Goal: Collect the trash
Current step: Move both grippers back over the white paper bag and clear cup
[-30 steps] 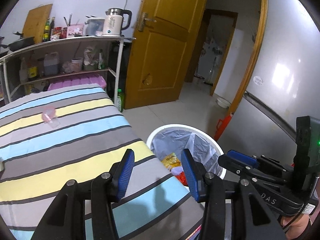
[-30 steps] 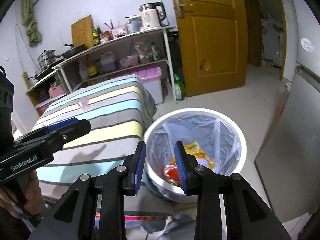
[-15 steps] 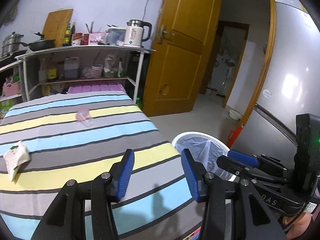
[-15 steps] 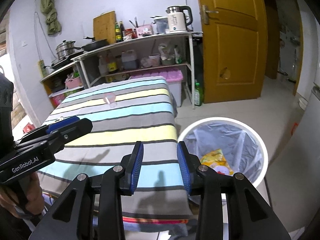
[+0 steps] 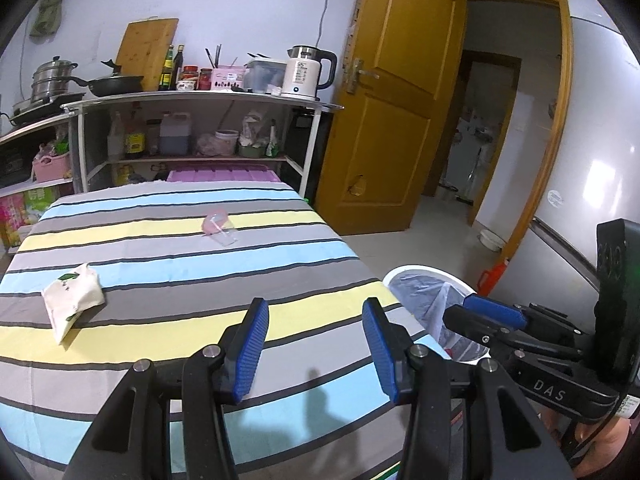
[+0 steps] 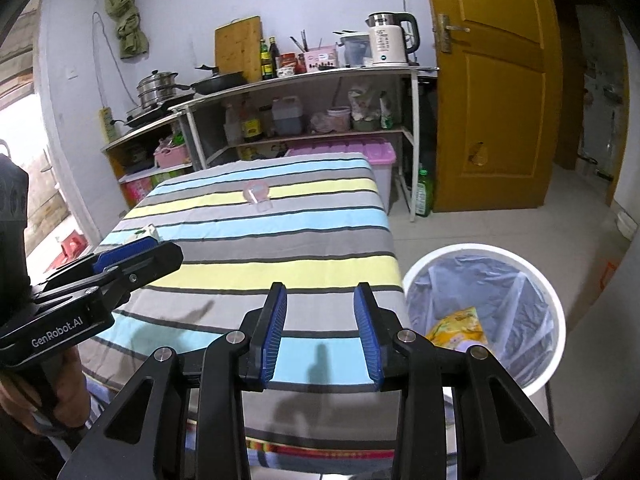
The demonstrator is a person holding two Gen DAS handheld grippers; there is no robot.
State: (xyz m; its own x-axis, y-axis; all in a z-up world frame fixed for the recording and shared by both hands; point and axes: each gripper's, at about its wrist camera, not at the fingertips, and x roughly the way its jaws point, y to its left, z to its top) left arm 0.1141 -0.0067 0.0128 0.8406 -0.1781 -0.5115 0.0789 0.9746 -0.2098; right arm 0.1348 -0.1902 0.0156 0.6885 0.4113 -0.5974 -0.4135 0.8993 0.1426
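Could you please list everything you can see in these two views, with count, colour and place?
striped cloth: one, blue, yellow and grey, covering the table
plastic cup: one, clear and pinkish, lying on the far part of the cloth
white packet: one, white with green print, near the cloth's left edge
trash bin: one, white with a clear liner, on the floor right of the table
yellow wrapper: one, inside the bin
kettle: one, white and silver, on the top shelf
frying pan: one, black, on the top shelf
door: one, brown, standing open
left hand-held gripper: open, empty, above the cloth
right hand-held gripper: open, empty, at the table's near edge
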